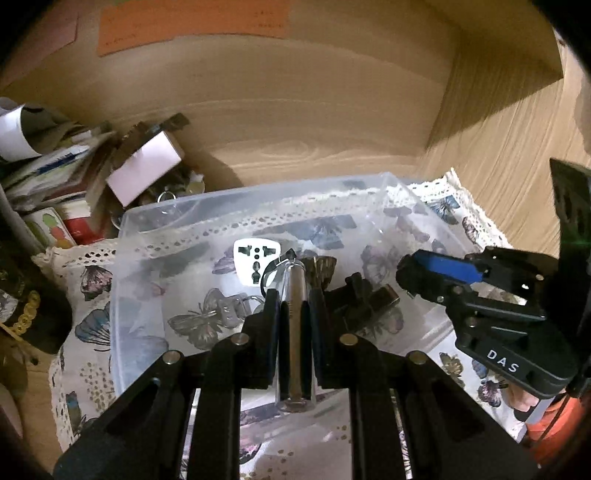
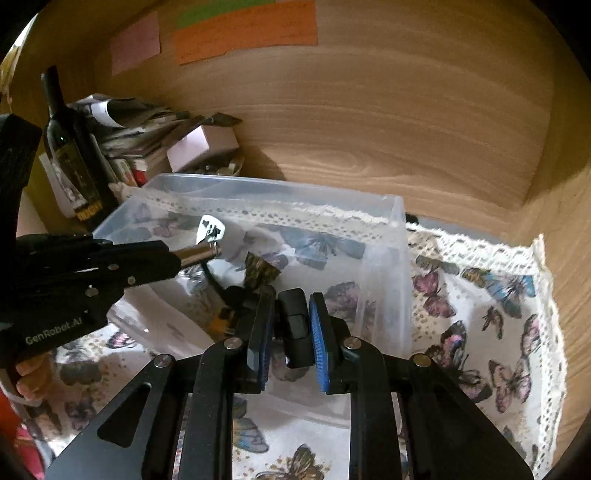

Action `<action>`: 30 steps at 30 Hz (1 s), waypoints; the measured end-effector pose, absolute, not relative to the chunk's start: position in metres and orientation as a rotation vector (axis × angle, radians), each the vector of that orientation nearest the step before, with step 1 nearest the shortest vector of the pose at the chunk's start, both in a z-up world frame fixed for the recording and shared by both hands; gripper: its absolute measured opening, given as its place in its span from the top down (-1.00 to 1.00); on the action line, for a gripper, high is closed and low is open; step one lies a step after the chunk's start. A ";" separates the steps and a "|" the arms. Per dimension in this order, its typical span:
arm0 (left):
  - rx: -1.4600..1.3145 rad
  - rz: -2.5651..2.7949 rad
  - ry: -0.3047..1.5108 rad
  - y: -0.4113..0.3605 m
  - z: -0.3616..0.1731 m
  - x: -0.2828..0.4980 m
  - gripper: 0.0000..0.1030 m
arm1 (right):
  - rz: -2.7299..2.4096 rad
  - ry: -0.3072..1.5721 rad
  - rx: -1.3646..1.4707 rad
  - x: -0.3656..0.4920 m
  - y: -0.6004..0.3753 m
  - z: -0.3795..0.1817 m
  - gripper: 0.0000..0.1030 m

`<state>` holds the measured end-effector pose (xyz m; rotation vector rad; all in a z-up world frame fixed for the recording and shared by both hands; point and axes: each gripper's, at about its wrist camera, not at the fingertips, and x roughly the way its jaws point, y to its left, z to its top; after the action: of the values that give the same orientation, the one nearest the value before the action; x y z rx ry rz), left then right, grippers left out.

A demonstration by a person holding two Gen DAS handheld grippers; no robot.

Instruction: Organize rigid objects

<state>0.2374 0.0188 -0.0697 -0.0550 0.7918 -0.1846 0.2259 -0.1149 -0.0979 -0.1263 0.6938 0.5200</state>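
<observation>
A clear plastic bin (image 1: 125, 258) stands on a butterfly-print cloth (image 2: 480, 295). My left gripper (image 1: 294, 306) is shut on a clear tube with a metal rod inside (image 1: 295, 332), held over the bin; it also shows in the right wrist view (image 2: 195, 253). My right gripper (image 2: 291, 314) is shut on a small black block (image 2: 295, 325), held above the bin's near wall. In the bin lie a white plug adapter (image 1: 255, 264), a dark patterned piece (image 1: 321, 271), a black clip-like part (image 1: 364, 299) and a grey keyring piece (image 1: 231, 314).
A dark wine bottle (image 2: 70, 155), stacked papers and booklets (image 2: 136, 129), a pale box (image 2: 201, 146) and small clutter stand at the back left. Wooden walls (image 2: 369, 110) with coloured sticky notes (image 2: 243, 33) close in the back and right.
</observation>
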 end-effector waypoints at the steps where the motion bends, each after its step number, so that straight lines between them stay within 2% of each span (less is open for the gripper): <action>1: -0.051 -0.183 0.795 0.018 -0.071 0.239 0.71 | 0.523 0.694 -0.126 0.226 -0.114 -0.098 0.65; 4: -0.045 -0.177 0.801 0.016 -0.074 0.240 0.71 | 0.523 0.694 -0.127 0.227 -0.114 -0.097 0.61; 6: -0.035 -0.166 0.796 0.015 -0.073 0.238 0.71 | 0.521 0.693 -0.120 0.226 -0.116 -0.096 0.42; 7: -0.030 -0.163 0.795 0.015 -0.072 0.237 0.68 | 0.520 0.689 -0.117 0.225 -0.117 -0.095 0.21; 8: -0.027 -0.160 0.793 0.015 -0.070 0.235 0.57 | 0.521 0.678 -0.114 0.223 -0.118 -0.092 0.07; 11: -0.030 -0.156 0.771 0.016 -0.063 0.226 0.31 | 0.527 0.654 -0.115 0.215 -0.120 -0.084 0.06; 12: -0.027 -0.152 0.759 0.016 -0.059 0.222 0.28 | 0.528 0.644 -0.114 0.212 -0.121 -0.080 0.04; 15: -0.021 -0.145 0.713 0.017 -0.046 0.208 0.11 | 0.520 0.599 -0.107 0.198 -0.127 -0.067 -0.13; 17: -0.018 -0.127 0.666 0.019 -0.034 0.194 -0.17 | 0.523 0.567 -0.100 0.186 -0.132 -0.057 -0.34; 21: -0.015 -0.111 0.582 0.022 -0.014 0.166 -0.32 | 0.514 0.492 -0.078 0.160 -0.142 -0.040 -0.59; 26: -0.016 -0.060 0.467 0.024 0.006 0.125 -0.87 | 0.501 0.394 -0.030 0.123 -0.160 -0.021 -0.89; 28: -0.008 -0.039 0.417 0.024 0.010 0.107 -0.93 | 0.495 0.364 -0.014 0.111 -0.166 -0.018 -1.00; 30: 0.006 -0.029 0.378 0.022 0.013 0.092 -0.98 | 0.494 0.332 -0.008 0.096 -0.171 -0.015 -1.00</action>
<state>0.0924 0.0222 0.0125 0.0057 0.3784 -0.0290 0.0964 -0.1706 -0.0150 -0.0082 0.3320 0.4939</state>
